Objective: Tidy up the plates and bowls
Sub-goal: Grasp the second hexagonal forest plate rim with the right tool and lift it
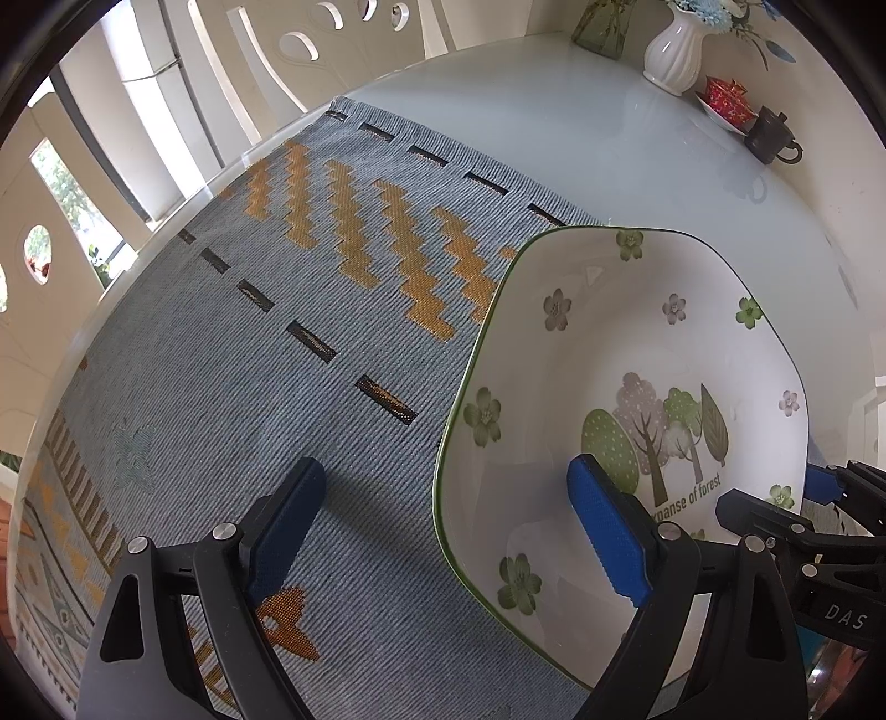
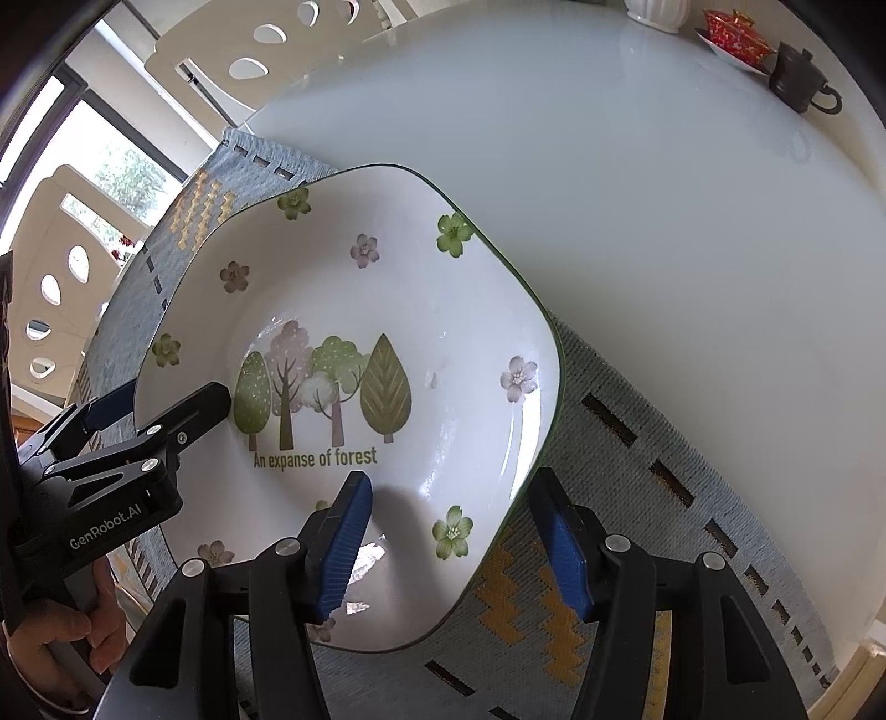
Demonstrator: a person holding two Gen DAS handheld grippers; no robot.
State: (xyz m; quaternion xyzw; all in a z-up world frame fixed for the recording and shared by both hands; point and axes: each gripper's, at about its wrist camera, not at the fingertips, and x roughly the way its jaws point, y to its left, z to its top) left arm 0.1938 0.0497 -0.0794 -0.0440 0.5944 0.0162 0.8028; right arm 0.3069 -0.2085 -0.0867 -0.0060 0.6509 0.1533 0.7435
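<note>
One plate (image 2: 387, 310) lies on the blue woven mat (image 1: 221, 387); left gripper (image 1: 448, 526) spread wide across its left rim, no grip; right gripper (image 2: 451, 545) jaws apart, straddling the near-right rim, pads off it; plate's near edge hidden behind fingers (image 2: 340, 545); vase (image 1: 675, 50) top cut off.

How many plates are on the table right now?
1 plate: the square one with the forest print, on the blue woven mat, between both open grippers. A small saucer sits far off; others may be out of view.

Cream cut-out chairs (image 1: 166, 111) ring a glossy white table (image 2: 692, 221); daylit window (image 2: 111, 166) behind.
</note>
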